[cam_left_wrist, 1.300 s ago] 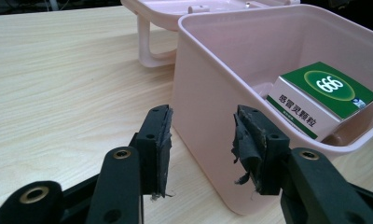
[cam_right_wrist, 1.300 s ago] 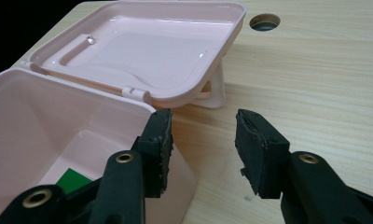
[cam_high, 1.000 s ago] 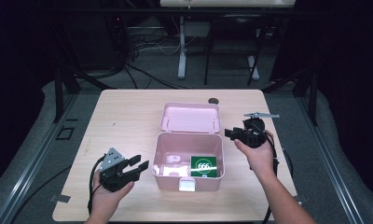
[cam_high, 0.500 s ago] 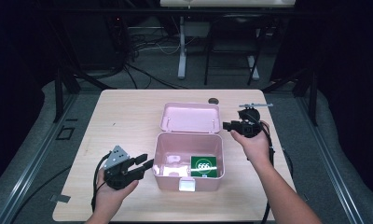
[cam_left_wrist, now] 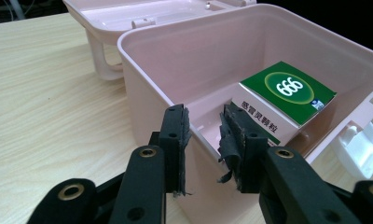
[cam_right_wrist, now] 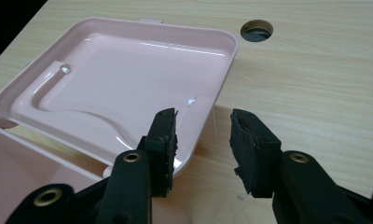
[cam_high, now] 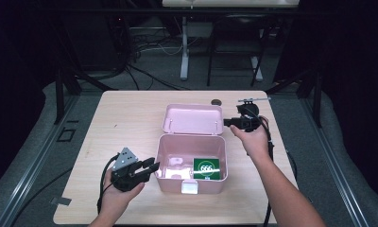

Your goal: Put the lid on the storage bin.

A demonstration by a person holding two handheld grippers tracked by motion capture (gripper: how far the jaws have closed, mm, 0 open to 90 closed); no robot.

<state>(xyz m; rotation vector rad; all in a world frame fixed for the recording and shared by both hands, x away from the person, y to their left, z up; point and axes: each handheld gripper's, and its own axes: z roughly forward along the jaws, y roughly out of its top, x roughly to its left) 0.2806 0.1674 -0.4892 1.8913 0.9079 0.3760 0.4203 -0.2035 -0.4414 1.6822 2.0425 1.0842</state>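
One pink box [cam_high: 191, 163] stands on the table [cam_high: 130, 118], with its one lid [cam_high: 193, 118] lying open behind it. Inside is one green pack [cam_high: 206, 169]. The left gripper [cam_left_wrist: 204, 135] has just been closing over the box's left wall; the pads do not press it yet. The right gripper [cam_right_wrist: 202, 140] has just been closing too, and its jaws stand apart around the lid's right rim. One round hole [cam_right_wrist: 256, 30] is in the table.

Worktop [cam_high: 130, 123]: pale wood-grain top, rectangular, rounded corners. Round cable hole [cam_high: 216, 101] close to the far edge, right of the middle. Grey carpet floor [cam_high: 31, 189] around it, with a metal rail [cam_high: 26, 182] running along the left edge. Beyond the far edge, a white stand leg [cam_high: 184, 52] and loose black cables [cam_high: 144, 45] on the floor, dark background behind.
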